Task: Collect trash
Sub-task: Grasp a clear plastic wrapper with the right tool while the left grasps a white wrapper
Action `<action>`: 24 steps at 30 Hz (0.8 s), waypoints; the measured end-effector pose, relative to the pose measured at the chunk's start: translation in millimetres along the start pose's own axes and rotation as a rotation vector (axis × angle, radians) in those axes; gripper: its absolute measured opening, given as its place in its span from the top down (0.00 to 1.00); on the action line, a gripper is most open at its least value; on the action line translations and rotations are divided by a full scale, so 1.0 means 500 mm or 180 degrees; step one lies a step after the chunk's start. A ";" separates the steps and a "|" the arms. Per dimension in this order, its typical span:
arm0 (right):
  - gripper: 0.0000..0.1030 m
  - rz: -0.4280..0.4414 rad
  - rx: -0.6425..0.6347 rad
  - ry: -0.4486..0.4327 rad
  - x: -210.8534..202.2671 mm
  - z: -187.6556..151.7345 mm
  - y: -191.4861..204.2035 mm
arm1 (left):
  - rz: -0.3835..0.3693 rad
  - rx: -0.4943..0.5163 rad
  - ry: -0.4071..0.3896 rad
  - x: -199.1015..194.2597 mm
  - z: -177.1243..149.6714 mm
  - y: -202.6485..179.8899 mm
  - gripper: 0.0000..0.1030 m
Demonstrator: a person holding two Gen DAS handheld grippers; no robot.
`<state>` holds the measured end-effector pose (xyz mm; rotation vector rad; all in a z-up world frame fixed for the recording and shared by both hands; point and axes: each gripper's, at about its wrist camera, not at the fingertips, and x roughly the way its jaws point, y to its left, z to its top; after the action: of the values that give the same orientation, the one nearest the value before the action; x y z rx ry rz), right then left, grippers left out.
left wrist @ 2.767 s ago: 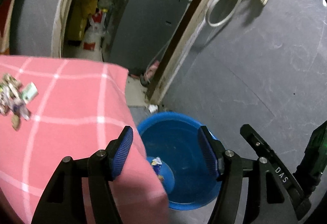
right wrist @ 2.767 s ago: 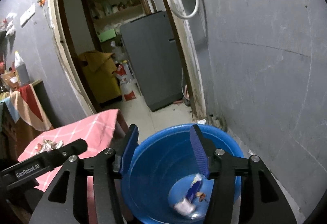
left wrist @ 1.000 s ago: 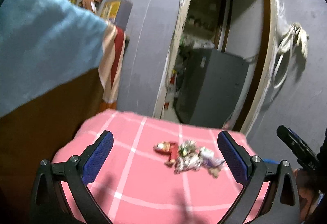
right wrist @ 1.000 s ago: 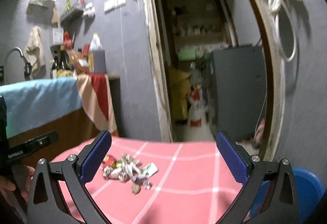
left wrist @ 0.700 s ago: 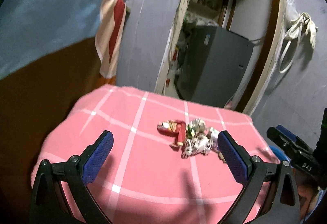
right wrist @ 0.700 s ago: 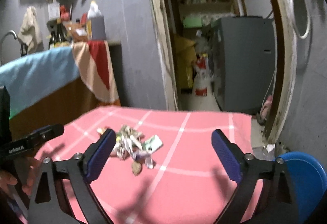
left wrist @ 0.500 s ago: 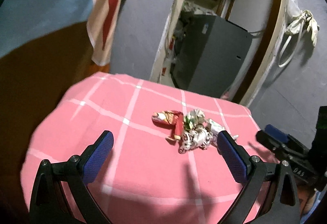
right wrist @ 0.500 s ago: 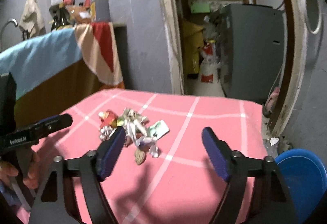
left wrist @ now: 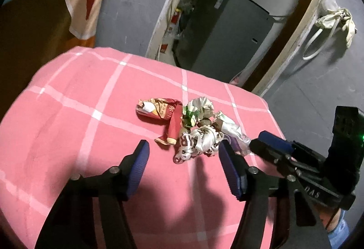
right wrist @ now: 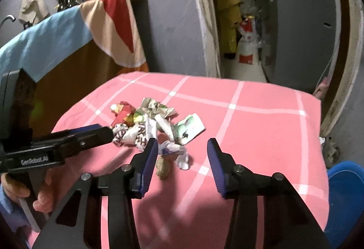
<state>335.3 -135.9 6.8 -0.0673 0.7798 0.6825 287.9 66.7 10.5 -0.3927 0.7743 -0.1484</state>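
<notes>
Partly cut-off blue bin (right wrist: 345, 183).

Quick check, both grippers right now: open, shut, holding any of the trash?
Left gripper: open, holding nothing, just short of the wrapper pile.
Right gripper: open, holding nothing, beside the same pile.
</notes>
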 end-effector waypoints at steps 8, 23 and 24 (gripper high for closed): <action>0.69 0.0099 -0.0074 0.0187 0.019 -0.001 0.008 | -0.0096 -0.0075 0.0169 0.028 0.011 0.002 0.64; 0.90 0.0121 -0.0196 0.0202 0.010 -0.020 0.028 | -0.0138 -0.0089 0.0145 0.022 0.002 -0.002 0.94; 0.90 0.0124 -0.0199 0.0185 0.010 -0.020 0.029 | -0.0141 -0.0077 0.0123 0.018 0.000 -0.003 0.95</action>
<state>322.9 -125.0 -1.0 -0.1296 0.8173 0.7444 294.4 62.9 5.3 -0.4310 0.8066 -0.1886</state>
